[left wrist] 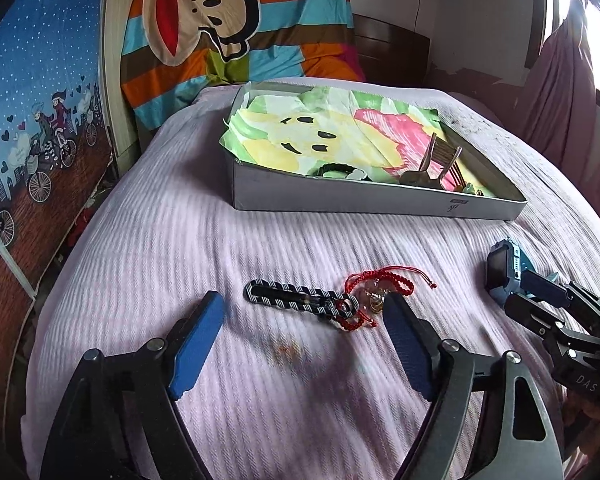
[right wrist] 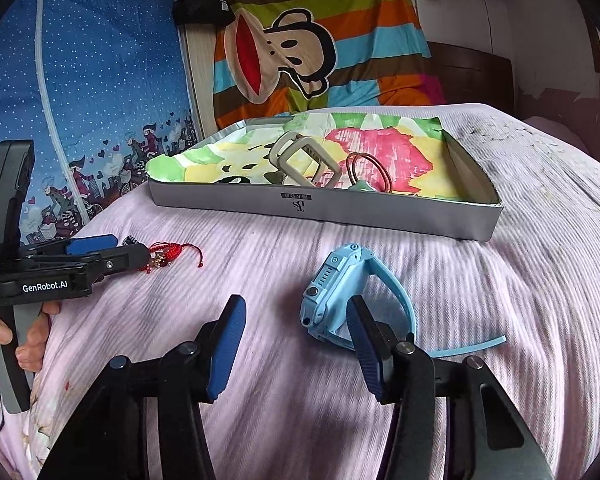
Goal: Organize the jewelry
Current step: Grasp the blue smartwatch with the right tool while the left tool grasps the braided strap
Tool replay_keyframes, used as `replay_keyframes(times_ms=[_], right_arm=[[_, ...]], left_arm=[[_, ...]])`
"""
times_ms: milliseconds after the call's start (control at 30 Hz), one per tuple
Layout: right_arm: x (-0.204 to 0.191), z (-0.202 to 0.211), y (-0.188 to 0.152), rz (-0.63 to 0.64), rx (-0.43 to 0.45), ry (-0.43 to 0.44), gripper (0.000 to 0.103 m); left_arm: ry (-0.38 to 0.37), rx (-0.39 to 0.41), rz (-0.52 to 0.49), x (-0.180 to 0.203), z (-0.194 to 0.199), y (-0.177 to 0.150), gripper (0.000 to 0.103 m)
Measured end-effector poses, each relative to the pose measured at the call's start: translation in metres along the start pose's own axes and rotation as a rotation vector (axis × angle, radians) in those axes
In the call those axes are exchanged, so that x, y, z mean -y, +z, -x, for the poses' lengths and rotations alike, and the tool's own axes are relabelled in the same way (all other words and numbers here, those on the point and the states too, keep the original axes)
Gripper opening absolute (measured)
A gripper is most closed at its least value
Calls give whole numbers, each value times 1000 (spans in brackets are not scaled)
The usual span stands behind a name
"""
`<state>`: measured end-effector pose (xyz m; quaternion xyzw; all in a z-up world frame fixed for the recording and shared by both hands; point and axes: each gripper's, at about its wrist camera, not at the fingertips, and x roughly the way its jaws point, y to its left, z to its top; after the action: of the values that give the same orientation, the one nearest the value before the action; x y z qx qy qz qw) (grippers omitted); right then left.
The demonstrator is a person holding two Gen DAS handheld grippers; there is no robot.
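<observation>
A red cord bracelet (left wrist: 374, 292) with beads lies on the pink bedspread, tangled with a black-and-white braided strap (left wrist: 296, 300). My left gripper (left wrist: 304, 320) is open, its fingers on either side of them, just short of them. A blue smartwatch (right wrist: 332, 292) lies on the bed; it also shows in the left wrist view (left wrist: 508, 272). My right gripper (right wrist: 296, 332) is open and empty, its right finger beside the watch. A grey shallow box (right wrist: 328, 208) lined with coloured paper holds a beige watch strap (right wrist: 308, 160) and a brown ring (right wrist: 370, 172).
The box (left wrist: 376, 200) stands at the far middle of the bed, holding a black band (left wrist: 336, 170) and a comb-like clip (left wrist: 440, 164). A striped monkey blanket (right wrist: 320, 40) hangs behind. A blue patterned cloth (right wrist: 80, 100) is on the left.
</observation>
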<state>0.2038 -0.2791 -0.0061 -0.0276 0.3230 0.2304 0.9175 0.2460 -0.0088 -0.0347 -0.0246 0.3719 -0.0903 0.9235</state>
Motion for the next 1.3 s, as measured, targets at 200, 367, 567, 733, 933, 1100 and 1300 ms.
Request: replay_keyframes(times_ms=[200, 367, 567, 733, 933, 1100, 1300], right_arm=[[-1, -7, 1, -2, -21, 4, 49], [1, -10, 1, -14, -28, 9, 49], [4, -14, 0, -25, -44, 20, 49], [2, -14, 0, -20, -45, 17, 49], [3, -13, 0, -25, -36, 18, 43], [5, -10, 0, -31, -21, 18, 34], [4, -9, -1, -31, -20, 24, 32]], left_arm=[[-24, -9, -9, 0, -8, 0, 61], [-63, -4, 22, -7, -9, 0, 51], [-117, 27, 39, -11, 0, -5, 51], [-155, 57, 31, -10, 10, -9, 51], [-170, 79, 18, -6, 18, -13, 51], [-194, 99, 2, 0, 25, -19, 51], [-219, 73, -31, 7, 29, -28, 51]])
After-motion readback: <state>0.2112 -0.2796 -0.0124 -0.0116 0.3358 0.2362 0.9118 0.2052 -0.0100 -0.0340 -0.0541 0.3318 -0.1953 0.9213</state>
